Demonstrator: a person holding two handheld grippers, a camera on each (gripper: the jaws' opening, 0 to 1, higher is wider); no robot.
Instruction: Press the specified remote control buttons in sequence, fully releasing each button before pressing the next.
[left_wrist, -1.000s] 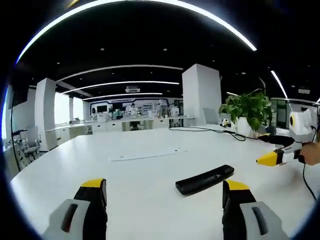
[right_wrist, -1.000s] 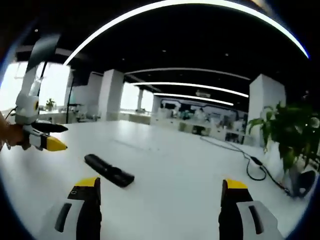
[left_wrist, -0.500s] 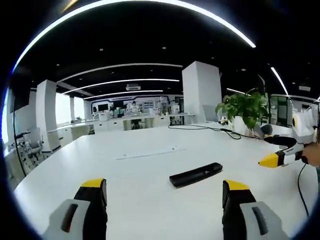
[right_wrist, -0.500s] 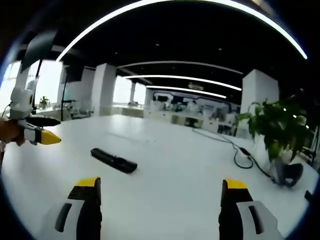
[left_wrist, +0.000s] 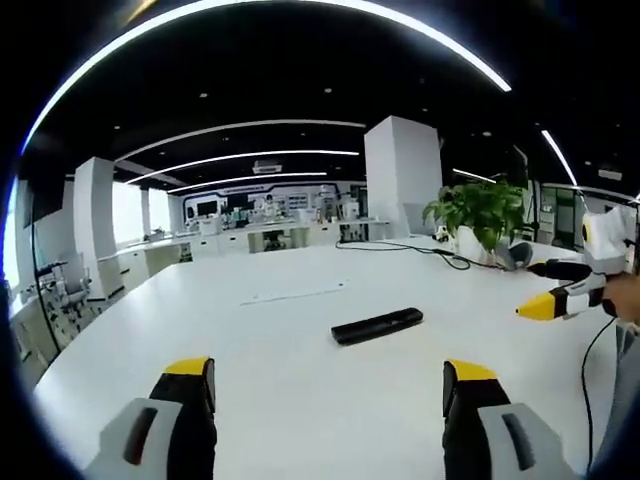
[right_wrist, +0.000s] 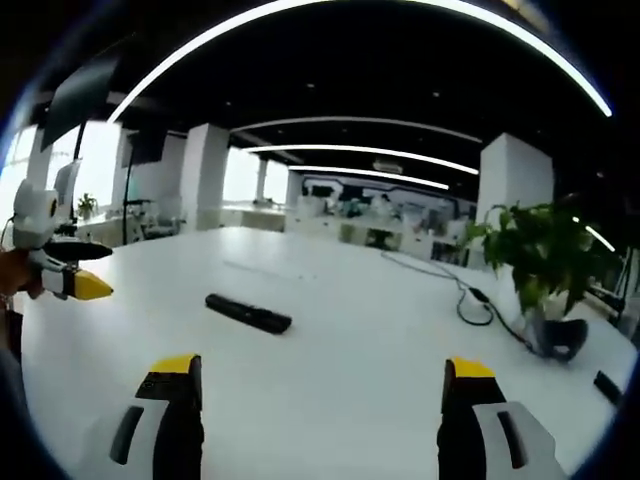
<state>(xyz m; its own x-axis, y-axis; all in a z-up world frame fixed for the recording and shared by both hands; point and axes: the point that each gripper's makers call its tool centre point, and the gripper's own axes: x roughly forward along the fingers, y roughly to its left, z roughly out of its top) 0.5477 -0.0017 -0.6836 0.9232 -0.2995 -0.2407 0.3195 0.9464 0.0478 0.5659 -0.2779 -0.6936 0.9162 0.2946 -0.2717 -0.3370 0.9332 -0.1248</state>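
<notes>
While both grippers' jaws hang spread above the bench (left_wrist: 300, 400), remote control (left_wrist: 377, 325) lies untouched; every press looks pending

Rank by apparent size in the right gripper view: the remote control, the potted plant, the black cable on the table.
1. Potted plant, largest; it may look big because it is near.
2. Black cable: long but very thin.
3. Remote control, shortest.
The cable and the remote are hard to rank: one is longer, the other thicker.

No legible txt or labels anywhere.
</notes>
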